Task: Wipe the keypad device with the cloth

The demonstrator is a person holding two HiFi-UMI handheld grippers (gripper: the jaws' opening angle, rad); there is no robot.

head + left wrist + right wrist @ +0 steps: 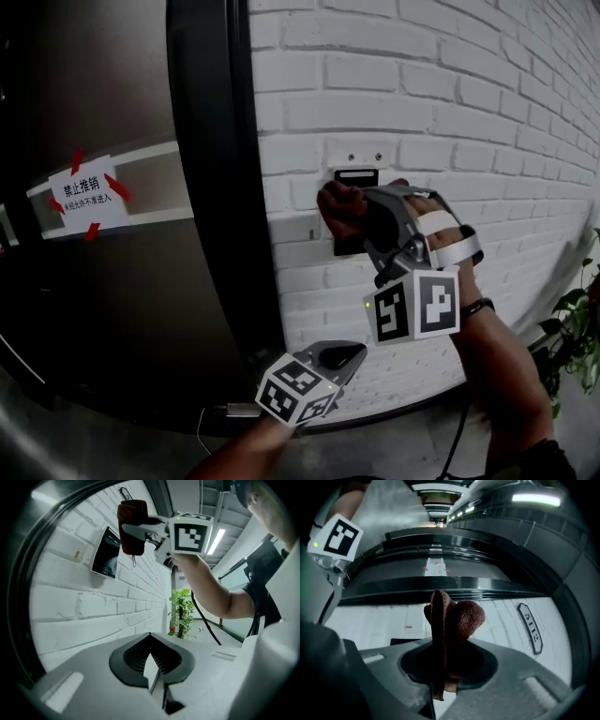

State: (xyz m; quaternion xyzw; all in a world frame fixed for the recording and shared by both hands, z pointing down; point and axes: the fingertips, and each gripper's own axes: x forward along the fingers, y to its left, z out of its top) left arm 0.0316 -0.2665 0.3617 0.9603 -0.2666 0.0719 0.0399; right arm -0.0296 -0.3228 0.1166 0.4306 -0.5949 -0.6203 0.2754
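The keypad device (107, 552) is a dark panel on the white brick wall. In the head view the cloth and my right gripper hide most of the keypad device (343, 246). My right gripper (354, 214) is shut on a dark red cloth (337, 204), held up by the device's upper part; I cannot tell if they touch. In the right gripper view the bunched cloth (454, 620) stands up out of the jaws of the right gripper (443, 677). My left gripper (343, 357) hangs lower, near the wall. The left gripper (150, 666) is shut and holds nothing.
A small number plate (356, 175) sits just above the device. A black door frame (211, 187) runs down the wall's left edge, beside a dark door with a taped paper sign (86, 192). A potted plant (574, 323) stands at the right. A cable (459, 436) trails below my right arm.
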